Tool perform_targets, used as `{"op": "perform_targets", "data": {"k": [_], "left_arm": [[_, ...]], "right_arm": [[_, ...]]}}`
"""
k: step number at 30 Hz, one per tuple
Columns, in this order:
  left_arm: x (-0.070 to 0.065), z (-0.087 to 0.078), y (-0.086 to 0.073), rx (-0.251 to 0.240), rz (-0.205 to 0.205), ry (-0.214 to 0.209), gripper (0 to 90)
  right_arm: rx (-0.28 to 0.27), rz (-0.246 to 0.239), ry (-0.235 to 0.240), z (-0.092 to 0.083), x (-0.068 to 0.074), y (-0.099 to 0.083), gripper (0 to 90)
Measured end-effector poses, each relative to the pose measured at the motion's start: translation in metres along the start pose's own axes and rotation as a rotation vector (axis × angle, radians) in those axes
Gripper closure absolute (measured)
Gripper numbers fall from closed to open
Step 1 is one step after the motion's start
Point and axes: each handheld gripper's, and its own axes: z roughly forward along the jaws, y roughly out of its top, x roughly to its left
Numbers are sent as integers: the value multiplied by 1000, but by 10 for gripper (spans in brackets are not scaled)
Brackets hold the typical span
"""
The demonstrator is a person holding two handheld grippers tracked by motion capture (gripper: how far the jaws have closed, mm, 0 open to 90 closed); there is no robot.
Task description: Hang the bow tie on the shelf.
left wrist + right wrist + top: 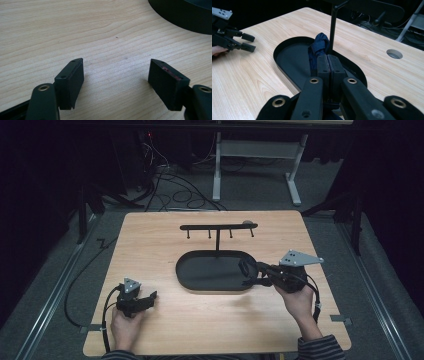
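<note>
Right gripper (329, 62) has its 2 jaws pressed together on a dark blue cloth (320, 46), a knotted or bunched piece that sticks up past the pads. How much cloth hangs below is hidden by the jaws.

In the high view the right gripper (248, 274) sits over the right end of the black oval tray (200, 279); the cloth there reads only as a dark lump, colour lost against the tray.

A thin post rises from the tray's far edge to a hook bar (218, 226) with 4 pegs.

Left gripper (150, 297) rests low at the near left of the wooden table (150, 235), jaws spread wide, bare wood between them. A tray edge is cut off at top right of its view.
</note>
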Motion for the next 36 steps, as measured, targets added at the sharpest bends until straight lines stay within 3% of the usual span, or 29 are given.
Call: {"op": "perform_targets", "data": {"k": [36], "left_arm": [[0,0,0,0,-1,-2,293]], "right_arm": [[-33,4,-30,6,-19,34,900]]}}
